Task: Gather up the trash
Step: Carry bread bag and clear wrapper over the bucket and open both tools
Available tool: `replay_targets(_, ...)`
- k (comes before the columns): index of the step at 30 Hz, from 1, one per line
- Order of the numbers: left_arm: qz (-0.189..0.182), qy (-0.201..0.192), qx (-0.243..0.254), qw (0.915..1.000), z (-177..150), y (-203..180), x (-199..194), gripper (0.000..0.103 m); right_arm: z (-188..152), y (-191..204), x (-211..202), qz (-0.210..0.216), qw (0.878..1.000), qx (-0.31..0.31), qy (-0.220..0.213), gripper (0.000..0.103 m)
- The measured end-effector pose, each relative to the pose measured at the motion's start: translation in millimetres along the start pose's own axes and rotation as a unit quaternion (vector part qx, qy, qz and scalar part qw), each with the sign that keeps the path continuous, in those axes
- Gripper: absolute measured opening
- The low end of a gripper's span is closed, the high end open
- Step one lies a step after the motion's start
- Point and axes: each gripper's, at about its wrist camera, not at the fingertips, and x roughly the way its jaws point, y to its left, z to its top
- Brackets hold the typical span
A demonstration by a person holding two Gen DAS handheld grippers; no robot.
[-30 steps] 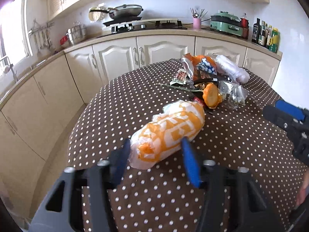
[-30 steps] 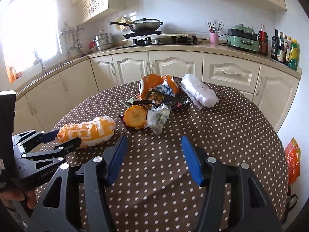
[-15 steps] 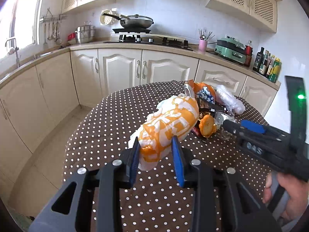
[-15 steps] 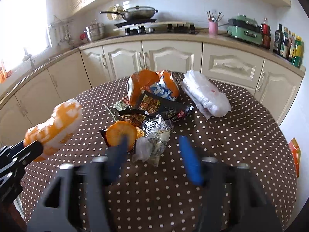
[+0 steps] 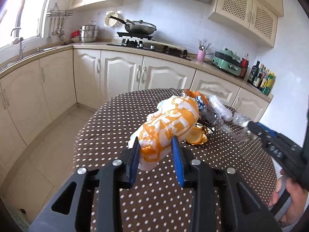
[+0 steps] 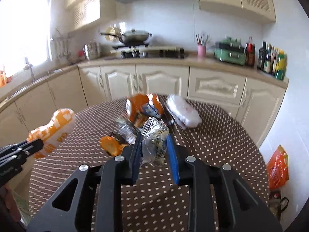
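My left gripper (image 5: pixel 155 145) is shut on an orange-and-white bag (image 5: pixel 170 123) and holds it above the table; the bag also shows at the left of the right wrist view (image 6: pixel 51 129). My right gripper (image 6: pixel 153 138) is shut on a clear crinkled wrapper (image 6: pixel 154 139), lifted off the table. On the brown polka-dot table (image 6: pixel 212 145) lie an orange chip bag (image 6: pixel 144 106), a white plastic bag (image 6: pixel 182 112), an orange peel (image 6: pixel 110 145) and small wrappers.
Cream kitchen cabinets (image 5: pixel 119 73) and a counter with a stove (image 5: pixel 146 42) curve behind the table. Bottles (image 6: pixel 274 60) stand at the counter's right end. An orange bag (image 6: pixel 278 168) lies on the floor right of the table.
My left gripper closed on the orange-and-white bag and lifted it off the table. My right gripper moved forward, closed on the clear wrapper and raised it.
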Motion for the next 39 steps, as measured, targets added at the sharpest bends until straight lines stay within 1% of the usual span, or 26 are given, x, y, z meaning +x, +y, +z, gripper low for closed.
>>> replay_targets(4, 0.005, -0.014, -0.013, 0.9998, -6.9, 15.0, -28.3, 0.031, 5.0, 29.0, -31.8, 0.038, 0.999, -0.018, -0.026, 0.024)
replay_targets(7, 0.016, -0.023, -0.028, 0.9992, -14.2, 34.6, -49.7, 0.031, 4.9, 58.8, -39.9, 0.079, 0.996, -0.03, -0.028, 0.024)
replay_targets(10, 0.038, -0.028, -0.044, 0.9979, -25.0, 61.2, -70.2, 0.031, -3.1, 99.3, -40.7, 0.123, 0.991, -0.053, -0.019, 0.024)
replay_targets(13, 0.069, -0.027, -0.066, 0.995, -41.4, 95.4, -89.4, 0.031, -17.0, 146.9, -36.0, 0.178, 0.981, -0.073, 0.002, 0.024)
replay_targets(16, 0.096, -0.018, -0.098, 0.9904, -61.1, 132.7, -103.2, 0.031, -33.8, 189.5, -28.7, 0.215, 0.972, -0.092, 0.025, 0.024)
replay_targets(20, 0.135, 0.0, -0.137, 0.9813, -93.6, 183.8, -114.8, 0.031, -62.5, 250.2, -14.9, 0.256, 0.957, -0.125, 0.059, 0.024)
replay_targets(23, 0.164, 0.022, -0.17, 0.9713, -122.7, 226.5, -116.0, 0.031, -84.9, 290.9, -1.1, 0.277, 0.945, -0.148, 0.089, 0.024)
replay_targets(25, 0.183, 0.038, -0.187, 0.9644, -137.9, 247.9, -111.6, 0.031, -101.4, 316.4, 10.5, 0.287, 0.938, -0.165, 0.107, 0.024)
replay_targets(27, 0.185, 0.054, -0.208, 0.959, -151.4, 268.9, -104.5, 0.031, -117.9, 337.2, 27.7, 0.293, 0.931, -0.176, 0.132, 0.024)
replay_targets(29, 0.197, 0.078, -0.218, 0.9526, -167.0, 288.5, -91.6, 0.031, -134.7, 354.2, 41.1, 0.286, 0.928, -0.187, 0.148, 0.024)
replay_targets(33, 0.199, 0.116, -0.243, 0.9423, -193.5, 319.6, -62.6, 0.031, -164.0, 375.2, 75.8, 0.26, 0.928, -0.204, 0.173, 0.024)
replay_targets(35, 0.203, 0.139, -0.253, 0.9356, -205.6, 334.8, -44.4, 0.031, -174.6, 379.8, 90.9, 0.251, 0.927, -0.211, 0.182, 0.024)
replay_targets(36, 0.202, 0.147, -0.256, 0.9336, -209.9, 339.2, -37.1, 0.031, -181.6, 382.5, 100.7, 0.241, 0.928, -0.217, 0.185, 0.024)
replay_targets(38, 0.196, 0.171, -0.264, 0.9287, -219.1, 352.7, -16.0, 0.031, -192.3, 382.4, 112.6, 0.235, 0.928, -0.214, 0.196, 0.024)
replay_targets(39, 0.194, 0.176, -0.266, 0.9277, -221.7, 356.8, -8.8, 0.031, -196.7, 382.2, 121.1, 0.23, 0.928, -0.211, 0.201, 0.024)
